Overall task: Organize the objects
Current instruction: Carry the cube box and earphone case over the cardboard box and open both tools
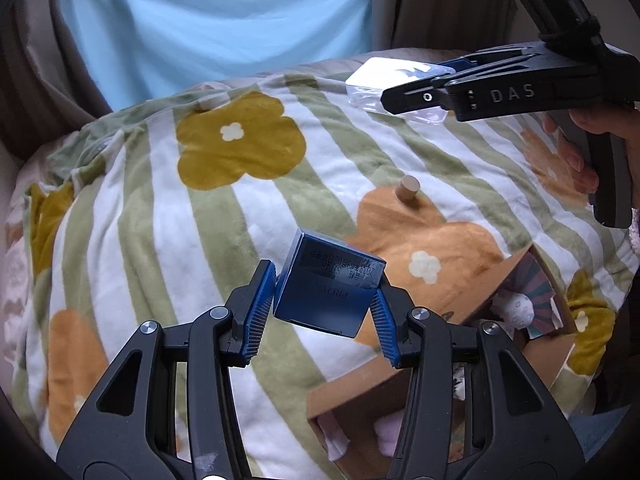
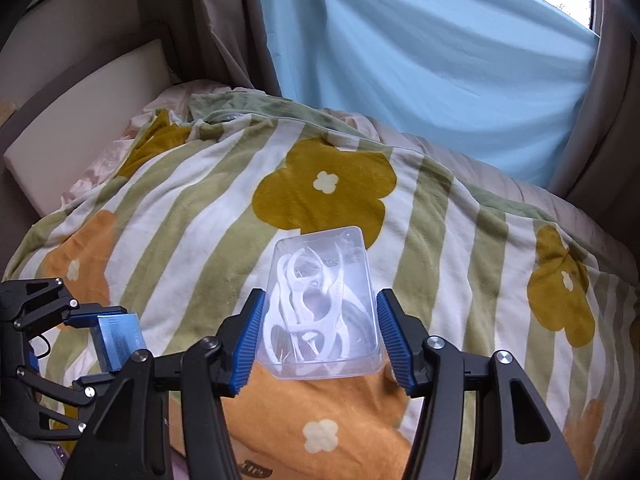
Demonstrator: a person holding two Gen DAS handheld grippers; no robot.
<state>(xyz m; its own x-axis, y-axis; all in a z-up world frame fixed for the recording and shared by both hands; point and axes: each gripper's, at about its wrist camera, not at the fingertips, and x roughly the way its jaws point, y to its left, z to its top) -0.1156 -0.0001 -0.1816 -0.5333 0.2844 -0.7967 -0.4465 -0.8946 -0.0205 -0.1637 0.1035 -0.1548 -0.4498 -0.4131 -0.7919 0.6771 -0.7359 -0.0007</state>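
At the far left of the bed, the striped green-and-white fleece blanket with mustard and orange flowers [image 1: 152, 208] falls away over a rumpled edge, with pinkish bedding showing beneath it. The broad middle of the blanket lies open.

The left hand-held gripper [image 1: 322, 304] is clenched on a dark blue cardboard box [image 1: 326, 284], which hangs tilted between the blue ribbed pads, off the blanket. Printed on the box, upside down to the camera, is "PROYA" and a line of date characters too small to make out. In the right wrist view the same box sits between the pads at the lower left.

Past it, a small tan wooden cylinder [image 1: 408, 190] stands on an orange flower, with open blanket around it. A second pale peg-like piece [image 1: 210, 101] lies near the far edge by the pale blue curtain [image 1: 224, 20].

Lower right, an open brown cardboard carton [image 1: 472, 292] rests on the blanket near the bed's right edge, with patterned paper and soft pale things inside; its flaps stand up just beside the left hand-held gripper.

The right hand-held gripper [image 2: 318, 332] grasps a clear plastic rectangular case of white floss picks [image 2: 320, 308] by its long sides, held above the blanket. The gripper body carries the letters "DAS". A hand [image 1: 580, 152] holds its grip at the right.
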